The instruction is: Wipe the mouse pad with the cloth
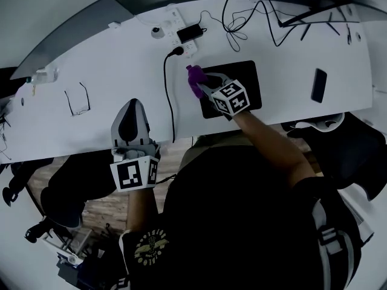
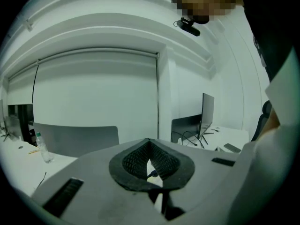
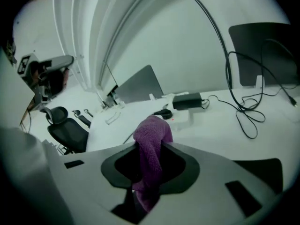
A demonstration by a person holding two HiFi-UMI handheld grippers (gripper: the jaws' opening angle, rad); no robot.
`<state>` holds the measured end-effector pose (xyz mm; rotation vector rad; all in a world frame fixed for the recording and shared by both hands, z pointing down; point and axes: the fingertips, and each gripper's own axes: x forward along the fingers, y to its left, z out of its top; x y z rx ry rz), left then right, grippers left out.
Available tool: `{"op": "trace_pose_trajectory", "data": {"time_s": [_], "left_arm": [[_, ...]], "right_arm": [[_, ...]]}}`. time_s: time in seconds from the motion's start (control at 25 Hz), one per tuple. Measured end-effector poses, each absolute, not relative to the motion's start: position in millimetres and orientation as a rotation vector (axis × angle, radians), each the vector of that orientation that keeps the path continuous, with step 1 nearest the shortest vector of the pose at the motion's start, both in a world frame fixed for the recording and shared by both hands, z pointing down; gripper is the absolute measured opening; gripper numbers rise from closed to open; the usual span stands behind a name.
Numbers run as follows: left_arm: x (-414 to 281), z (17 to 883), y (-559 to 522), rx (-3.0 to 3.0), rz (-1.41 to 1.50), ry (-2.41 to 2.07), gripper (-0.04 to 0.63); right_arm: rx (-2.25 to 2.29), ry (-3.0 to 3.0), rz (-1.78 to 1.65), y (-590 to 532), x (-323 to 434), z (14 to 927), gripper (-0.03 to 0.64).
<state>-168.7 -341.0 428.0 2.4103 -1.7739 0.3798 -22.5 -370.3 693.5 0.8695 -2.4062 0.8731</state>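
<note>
A: So, the right tongs [image 1: 198, 84]?
B: I have them clamped on the purple cloth [image 3: 151, 144] at the black mouse pad [image 1: 242, 76]'s left edge. Left tongs [image 2: 149, 146] together, empty, by the table [image 1: 109, 59]'s near edge.

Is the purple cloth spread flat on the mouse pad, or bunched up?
Bunched up: the purple cloth is pinched into a wad between the jaws of the right tool.
</note>
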Motion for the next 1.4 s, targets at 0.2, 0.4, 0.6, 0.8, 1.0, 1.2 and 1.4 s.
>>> {"op": "trace_pose_trajectory", "data": {"time_s": [0.2,0.4,0.6,0.8,1.0,1.2,1.4], "left_arm": [[-172,431,-342,2.383,0.378,-1.793,0.002],[-165,435,-347,2.393,0.361,-1.770,0.002],[-159,431,-348,2.416,0.349,-1.750,0.002],[-155,422,-346,2.436,0.344,-1.745,0.002],[-157,416,-335,2.444,0.319,-1.754,0.002],[-161,407,-323,2.468,0.303,-1.769,0.002],[-171,396,-309,2.467,0.282,-1.797,0.002]], "right_arm": [[1.001,-2.199,0.861,-381,23,730,0.087],[1.135,-2.088,0.869,-390,84,741,0.087],[1.250,-2.016,0.902,-391,131,746,0.087],[1.340,-1.938,0.916,-390,173,750,0.087],[1.389,-1.874,0.869,-385,207,751,0.087],[1.419,-1.927,0.844,-382,205,725,0.087],[1.277,-2.187,0.807,-354,133,655,0.087]]}}
